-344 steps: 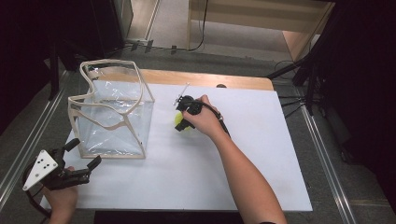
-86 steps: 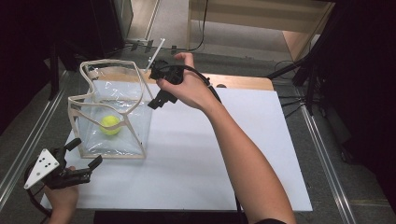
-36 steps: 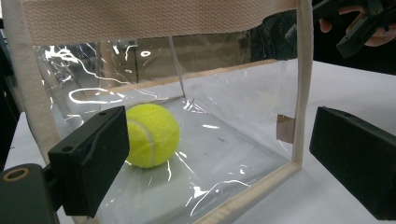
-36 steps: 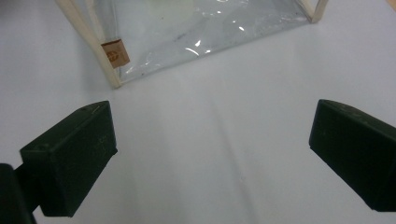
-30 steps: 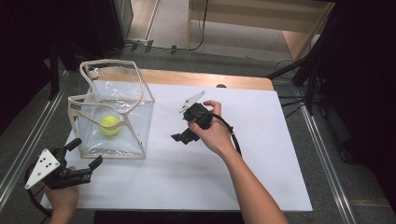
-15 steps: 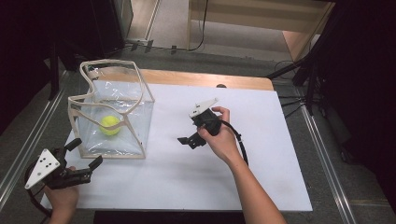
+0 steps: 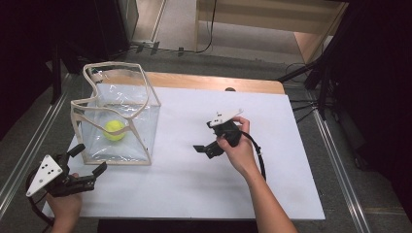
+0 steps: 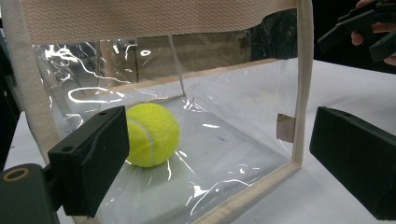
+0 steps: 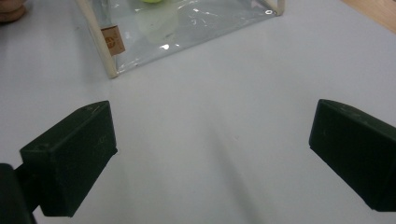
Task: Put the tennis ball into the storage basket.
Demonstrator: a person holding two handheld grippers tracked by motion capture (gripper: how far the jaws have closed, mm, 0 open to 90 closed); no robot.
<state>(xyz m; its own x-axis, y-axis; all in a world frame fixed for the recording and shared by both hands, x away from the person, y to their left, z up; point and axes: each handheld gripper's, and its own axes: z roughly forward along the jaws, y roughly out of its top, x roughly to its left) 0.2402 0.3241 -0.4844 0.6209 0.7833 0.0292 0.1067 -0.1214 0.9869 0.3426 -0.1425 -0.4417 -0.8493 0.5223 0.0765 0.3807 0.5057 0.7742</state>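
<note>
Tennis ball [image 7: 114, 130] sits inside the clear bag [image 7: 141, 104], left of frame; both tools, left tool [image 7: 87, 166] and right tool [image 7: 208, 147], gape empty.

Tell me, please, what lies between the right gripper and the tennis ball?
In the high view, bare white table and then the clear bag's side wall separate the right gripper from the tennis ball.
</note>
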